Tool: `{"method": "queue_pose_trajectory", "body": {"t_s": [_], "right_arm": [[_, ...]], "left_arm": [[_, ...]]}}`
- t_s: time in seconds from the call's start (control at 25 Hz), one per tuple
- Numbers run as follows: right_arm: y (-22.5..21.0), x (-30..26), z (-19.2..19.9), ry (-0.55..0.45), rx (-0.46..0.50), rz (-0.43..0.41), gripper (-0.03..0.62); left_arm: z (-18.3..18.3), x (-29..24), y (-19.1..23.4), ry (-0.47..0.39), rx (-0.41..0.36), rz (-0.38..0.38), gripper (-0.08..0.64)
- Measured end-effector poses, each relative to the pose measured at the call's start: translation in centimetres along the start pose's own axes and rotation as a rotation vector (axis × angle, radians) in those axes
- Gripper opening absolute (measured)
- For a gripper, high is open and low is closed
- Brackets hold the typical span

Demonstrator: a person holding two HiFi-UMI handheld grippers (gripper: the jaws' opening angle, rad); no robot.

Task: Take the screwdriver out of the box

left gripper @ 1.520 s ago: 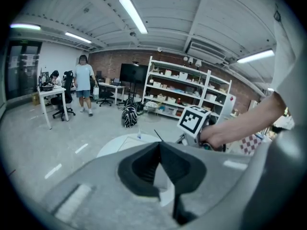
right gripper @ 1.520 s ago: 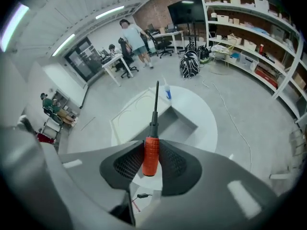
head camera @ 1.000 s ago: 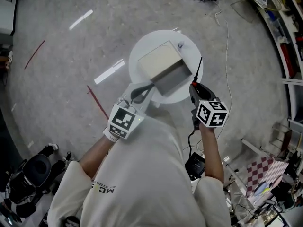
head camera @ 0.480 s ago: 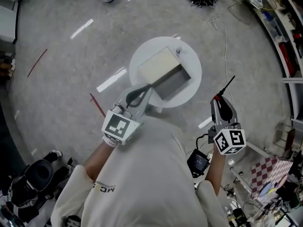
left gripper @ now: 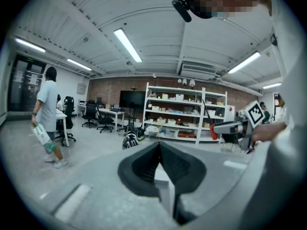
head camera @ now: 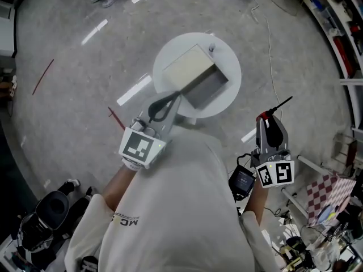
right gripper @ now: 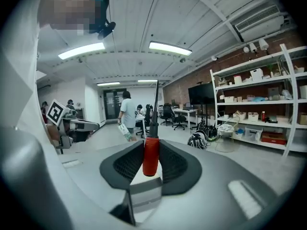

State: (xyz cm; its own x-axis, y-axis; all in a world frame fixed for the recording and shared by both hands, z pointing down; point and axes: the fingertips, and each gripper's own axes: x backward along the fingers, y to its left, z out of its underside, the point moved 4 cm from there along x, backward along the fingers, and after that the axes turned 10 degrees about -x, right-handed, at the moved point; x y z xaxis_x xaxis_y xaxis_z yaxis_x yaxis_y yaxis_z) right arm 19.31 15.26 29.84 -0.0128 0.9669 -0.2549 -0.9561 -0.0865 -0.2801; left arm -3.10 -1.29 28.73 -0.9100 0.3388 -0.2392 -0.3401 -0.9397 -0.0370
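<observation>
The red-handled screwdriver with a thin black shaft [right gripper: 150, 153] was already out of the box. The right claw [head camera: 267, 122] clamped it by the handle, well apart from the grey open box [head camera: 209, 89] and to its right in the head view. It looked light and stiff. The smooth handle seemed the sound place to grip, the thin shaft likely slippery. The left claw [left gripper: 159, 146], narrowed to touching tips and holding nothing, hovered near the box's corner. On the round white desk [head camera: 227, 67], the box showed a bare grey inside, its cream lid [head camera: 184, 69] laid open alongside.
</observation>
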Motion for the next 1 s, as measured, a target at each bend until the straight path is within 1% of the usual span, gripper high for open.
{"method": "queue_pose_trajectory", "body": {"t_s": [0.12,0.24,0.4,0.64,1.0], "right_arm": [[0.7,-1.2,0.4,0.009,0.007,-0.038,0.098],[0.6,-1.7,0.2,0.028,0.039,-0.076,0.098],[0.2,-1.7,0.5,0.029,0.047,-0.099,0.098],[0.4,-1.5,1.0,0.036,0.036,-0.1,0.098],[-0.2,-1.4,1.2,0.03,0.021,-0.077,0.098]], "left_arm": [[0.4,0.0,0.1,0.002,-0.012,0.008,0.0],[0.2,-0.8,-0.9,0.0,-0.021,0.017,0.0],[0.6,-1.8,-2.1,-0.001,-0.026,0.032,0.0],[0.2,-2.2,-2.6,-0.001,-0.02,0.043,0.0],[0.4,-3.2,-3.1,0.006,-0.029,0.078,0.0]]}}
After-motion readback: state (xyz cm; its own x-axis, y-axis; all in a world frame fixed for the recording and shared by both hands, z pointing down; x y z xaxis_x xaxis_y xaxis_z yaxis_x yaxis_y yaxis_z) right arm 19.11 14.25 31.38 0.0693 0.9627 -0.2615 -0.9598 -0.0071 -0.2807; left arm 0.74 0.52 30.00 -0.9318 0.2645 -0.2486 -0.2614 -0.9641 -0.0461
